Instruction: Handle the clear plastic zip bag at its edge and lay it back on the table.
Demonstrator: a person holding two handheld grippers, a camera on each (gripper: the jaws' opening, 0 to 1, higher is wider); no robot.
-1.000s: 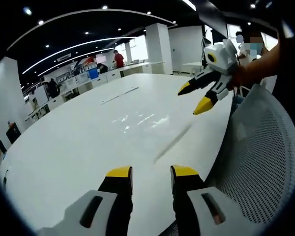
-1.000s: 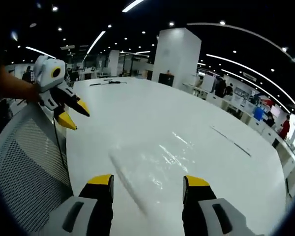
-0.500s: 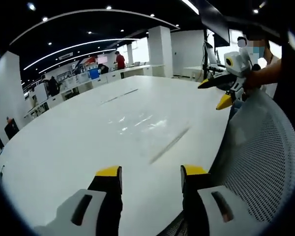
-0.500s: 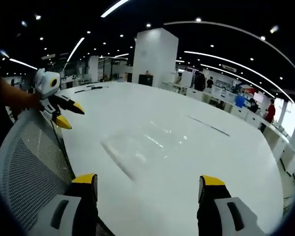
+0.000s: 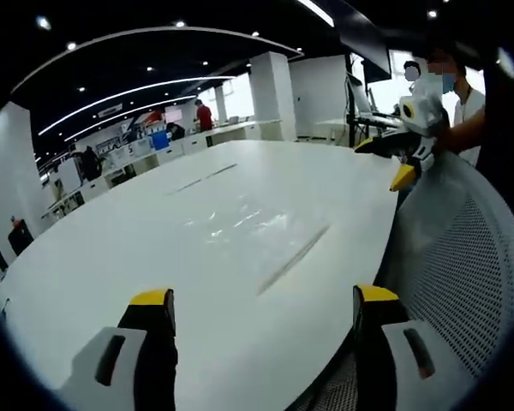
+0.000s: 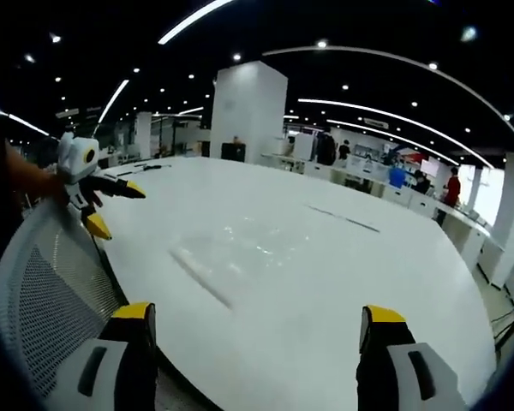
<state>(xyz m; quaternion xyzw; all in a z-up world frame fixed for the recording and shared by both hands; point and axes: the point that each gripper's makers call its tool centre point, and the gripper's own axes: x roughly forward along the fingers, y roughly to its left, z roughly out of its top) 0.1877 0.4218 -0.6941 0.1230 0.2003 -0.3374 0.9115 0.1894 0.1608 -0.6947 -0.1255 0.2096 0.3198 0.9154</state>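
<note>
The clear plastic zip bag point(image 5: 257, 231) lies flat on the white table point(image 5: 111, 257), its zip edge a faint grey line near the table's near rim; it also lies in the right gripper view as the bag point(image 6: 240, 253). My left gripper point(image 5: 261, 304) hangs wide open above the table's near edge, well short of the bag, nothing between its jaws. My right gripper point(image 6: 250, 318) is also wide open and empty, back from the bag. The right gripper point(image 5: 403, 158) appears at the right of the left gripper view; the left gripper point(image 6: 103, 205) appears at the left of the right gripper view.
A white mesh chair back point(image 5: 463, 265) stands against the table's near edge; it shows as the chair point(image 6: 51, 291) too. A thin dark strip point(image 5: 207, 173) lies far across the table. Desks, a pillar point(image 6: 248, 111) and people stand in the background.
Both grippers have drawn back from the bag and opened wider. The bag rests on the table in the same spot.
</note>
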